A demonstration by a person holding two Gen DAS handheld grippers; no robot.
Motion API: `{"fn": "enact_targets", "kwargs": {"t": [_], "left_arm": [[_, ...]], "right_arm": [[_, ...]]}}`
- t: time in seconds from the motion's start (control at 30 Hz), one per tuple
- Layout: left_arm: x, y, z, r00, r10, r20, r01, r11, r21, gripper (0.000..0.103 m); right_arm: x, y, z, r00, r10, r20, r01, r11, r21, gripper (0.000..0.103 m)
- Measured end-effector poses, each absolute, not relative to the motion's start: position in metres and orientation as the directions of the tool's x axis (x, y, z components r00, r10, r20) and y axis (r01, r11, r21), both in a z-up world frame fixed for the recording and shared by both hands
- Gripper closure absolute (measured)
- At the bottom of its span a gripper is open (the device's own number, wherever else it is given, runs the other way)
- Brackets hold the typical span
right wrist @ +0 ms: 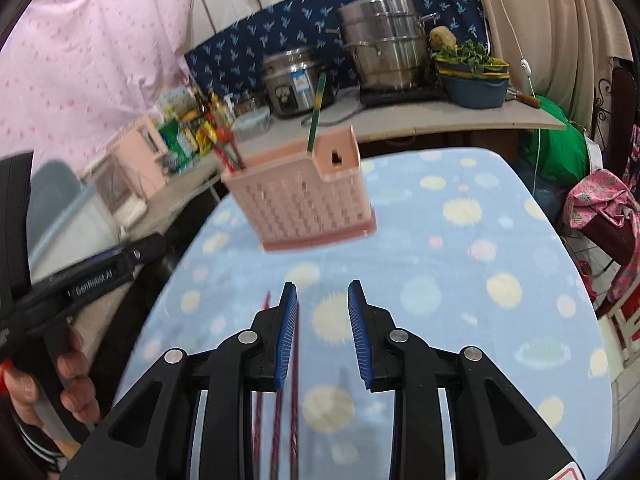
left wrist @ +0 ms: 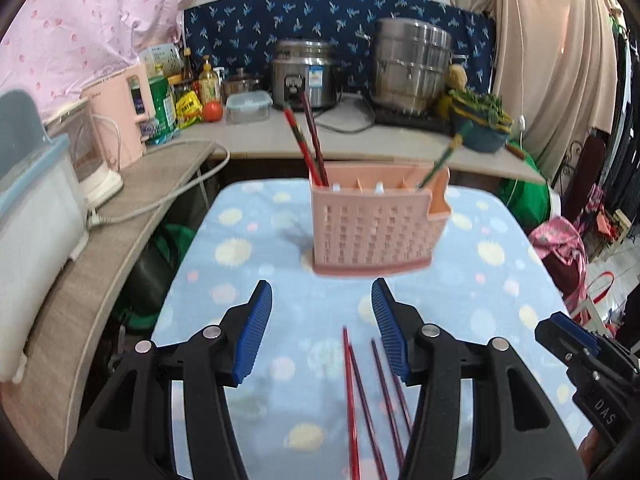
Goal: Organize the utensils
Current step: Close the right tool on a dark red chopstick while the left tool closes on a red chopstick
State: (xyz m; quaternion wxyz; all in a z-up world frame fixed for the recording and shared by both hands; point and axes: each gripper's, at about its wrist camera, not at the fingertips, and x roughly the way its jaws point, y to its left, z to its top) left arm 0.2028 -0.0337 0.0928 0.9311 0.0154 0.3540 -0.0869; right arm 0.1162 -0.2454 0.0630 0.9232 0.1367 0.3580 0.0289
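A pink slotted utensil holder (left wrist: 374,226) stands on the blue dotted cloth (left wrist: 256,272). Two red chopsticks (left wrist: 306,140) stand in its left end and a green utensil (left wrist: 442,158) in its right end. Several dark red chopsticks (left wrist: 362,396) lie on the cloth near me. My left gripper (left wrist: 322,300) is open and empty, just above their far tips. My right gripper (right wrist: 322,300) is open and empty over the cloth; the loose chopsticks (right wrist: 294,400) lie under its left finger. The holder (right wrist: 300,200) stands ahead of it.
A counter behind holds a rice cooker (left wrist: 306,74), a steel steamer pot (left wrist: 412,66), a blue basin of greens (left wrist: 482,120), bottles and a tomato (left wrist: 212,111). A shelf on the left holds a pink appliance (left wrist: 120,120) and a white box (left wrist: 36,216).
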Motion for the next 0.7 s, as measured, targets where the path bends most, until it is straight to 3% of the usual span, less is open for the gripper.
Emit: {"fn": "enact_targets", "kwargs": {"t": [0.13, 0.5, 0.7], "left_arm": [[0.181, -0.026, 0.065, 0.690, -0.150, -0.708, 0.170, 0.985, -0.043, 0.054], [0.134, -0.009, 0.006, 0.619, -0.127, -0.775, 0.149, 0.988, -0.042, 0.053], [0.115, -0.007, -0.020, 0.582, -0.130, -0.803, 0.156, 0.987, -0.047, 0.043]], "right_arm": [[0.090, -0.229, 0.036, 0.700, 0.128, -0.703, 0.026, 0.979, 0.204, 0.076], [0.052, -0.197, -0.024, 0.592, 0.166, -0.789, -0.035, 0.983, 0.180, 0.076], [0.045, -0.185, -0.038, 0.567, 0.171, -0.805, -0.055, 0.984, 0.170, 0.076]]}}
